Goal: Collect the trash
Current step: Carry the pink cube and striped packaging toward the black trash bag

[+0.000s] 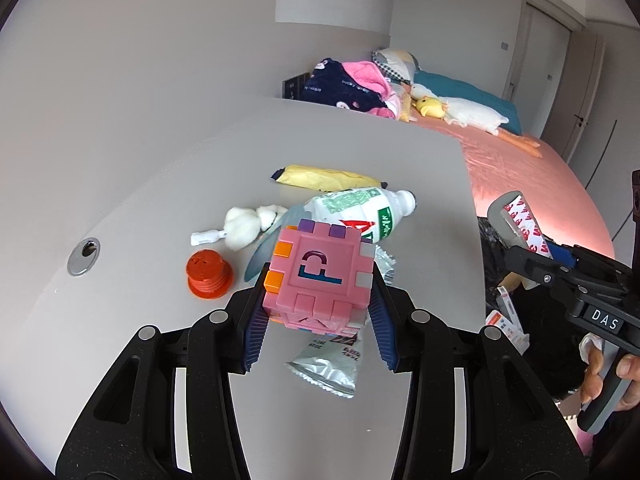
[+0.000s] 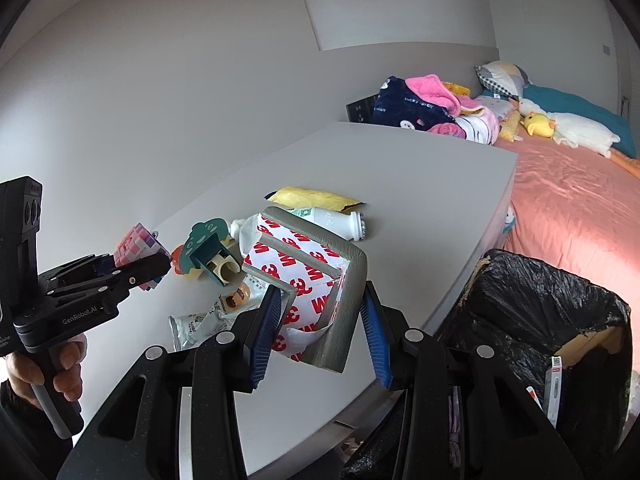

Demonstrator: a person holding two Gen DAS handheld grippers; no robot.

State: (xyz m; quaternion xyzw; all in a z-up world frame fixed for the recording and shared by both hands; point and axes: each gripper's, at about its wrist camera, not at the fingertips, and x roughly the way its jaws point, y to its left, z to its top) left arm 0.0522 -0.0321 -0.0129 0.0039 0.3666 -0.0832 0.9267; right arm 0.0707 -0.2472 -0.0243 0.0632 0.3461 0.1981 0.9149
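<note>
Grey foam strip (image 2: 320, 280) with red-printed backing sits clamped in the right claw (image 2: 320, 320), pads tight on both sides, held over the table's near edge. Bin (image 2: 532, 312), black-lined, stands just right of that claw and below table level. Judged step: carry strip right, clear the rim, release low so the bent piece does not catch the liner. Left claw (image 1: 316, 304) grips a pink cube (image 1: 320, 280) above the table (image 1: 160, 200); looks like a toy, likely not trash. Ahead of it: foil wrapper (image 1: 332, 368) beneath, bottle (image 1: 360, 208), yellow packet (image 1: 324, 178), cotton (image 1: 248, 220), red cap (image 1: 208, 274). Open room lies left on bare tabletop; right edge drops off near the bin, bed (image 1: 520, 160) beyond.
</note>
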